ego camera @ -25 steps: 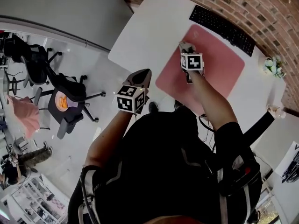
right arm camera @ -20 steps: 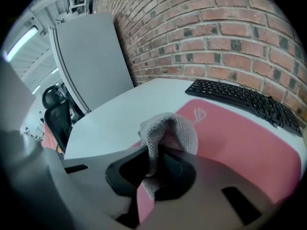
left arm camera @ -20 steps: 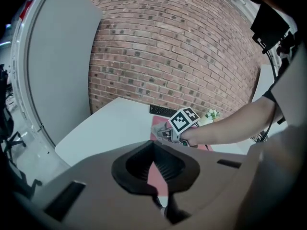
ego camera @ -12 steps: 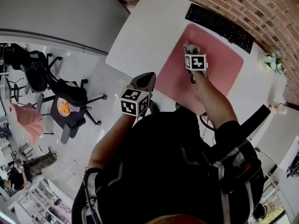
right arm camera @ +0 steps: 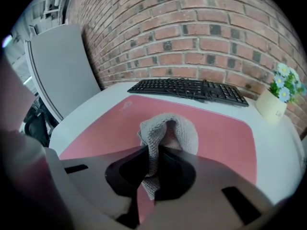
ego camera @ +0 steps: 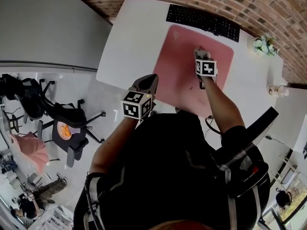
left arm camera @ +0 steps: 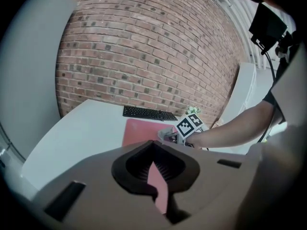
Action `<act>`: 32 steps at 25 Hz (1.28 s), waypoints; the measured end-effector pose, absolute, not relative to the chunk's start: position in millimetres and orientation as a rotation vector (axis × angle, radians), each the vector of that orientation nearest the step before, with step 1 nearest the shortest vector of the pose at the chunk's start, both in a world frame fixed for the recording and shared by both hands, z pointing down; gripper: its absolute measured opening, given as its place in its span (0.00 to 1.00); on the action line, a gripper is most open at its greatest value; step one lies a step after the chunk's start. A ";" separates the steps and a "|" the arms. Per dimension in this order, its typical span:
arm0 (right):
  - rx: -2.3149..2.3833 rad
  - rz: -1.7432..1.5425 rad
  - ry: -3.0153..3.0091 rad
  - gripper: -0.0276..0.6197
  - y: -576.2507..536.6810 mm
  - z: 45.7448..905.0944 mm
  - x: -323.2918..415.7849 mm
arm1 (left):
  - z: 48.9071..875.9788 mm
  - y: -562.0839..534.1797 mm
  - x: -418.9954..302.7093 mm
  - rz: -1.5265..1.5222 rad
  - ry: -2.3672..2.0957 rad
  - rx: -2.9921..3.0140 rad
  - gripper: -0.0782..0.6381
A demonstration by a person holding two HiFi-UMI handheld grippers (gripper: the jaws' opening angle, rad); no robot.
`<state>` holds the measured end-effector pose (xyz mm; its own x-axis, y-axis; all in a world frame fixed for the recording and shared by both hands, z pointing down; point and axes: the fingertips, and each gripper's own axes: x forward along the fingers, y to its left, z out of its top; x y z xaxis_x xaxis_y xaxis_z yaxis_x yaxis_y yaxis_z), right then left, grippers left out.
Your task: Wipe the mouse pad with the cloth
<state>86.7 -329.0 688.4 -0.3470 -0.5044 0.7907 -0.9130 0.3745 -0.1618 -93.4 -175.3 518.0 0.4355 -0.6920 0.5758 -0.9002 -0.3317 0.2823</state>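
Right gripper (right arm camera: 152,169), jaws clamped on the grey knitted cloth (right arm camera: 168,128), which is bunched and pressed onto the pink rectangular mouse pad (right arm camera: 218,133) near its middle, short of the black keyboard (right arm camera: 192,89). Faint mark in the pad's far-left corner is too small to read, key legends likewise. Left gripper (left arm camera: 154,176) hangs at the white table's (left arm camera: 86,123) near edge, jaws nearly together, nothing between them.

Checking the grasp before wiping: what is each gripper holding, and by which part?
The right gripper pinches the cloth by a bunched fold; the left gripper holds nothing.
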 end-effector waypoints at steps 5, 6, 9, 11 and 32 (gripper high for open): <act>1.297 0.837 -1.945 0.09 -322.0 690.7 124.8 | 518.2 -181.3 -76.5 0.490 -1.281 2.163 0.12; 1.313 0.845 -1.936 0.09 -320.5 690.9 131.4 | 518.4 -181.6 -73.4 0.492 -1.270 2.169 0.12; 1.354 0.863 -1.911 0.09 -315.9 691.1 150.3 | 518.2 -183.2 -65.9 0.495 -1.247 2.185 0.12; 1.378 0.871 -1.896 0.09 -313.4 691.5 162.9 | 517.9 -184.8 -61.9 0.496 -1.236 2.193 0.12; 1.417 0.853 -1.870 0.09 -315.3 657.9 200.9 | 513.3 -196.7 -53.5 0.453 -1.258 2.209 0.12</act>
<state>200.9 -315.3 657.9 -0.2194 -0.5599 0.7990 -0.9704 0.2103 -0.1191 -53.5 -196.7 513.3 0.5045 -0.6770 0.5358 -0.8632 -0.4092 0.2957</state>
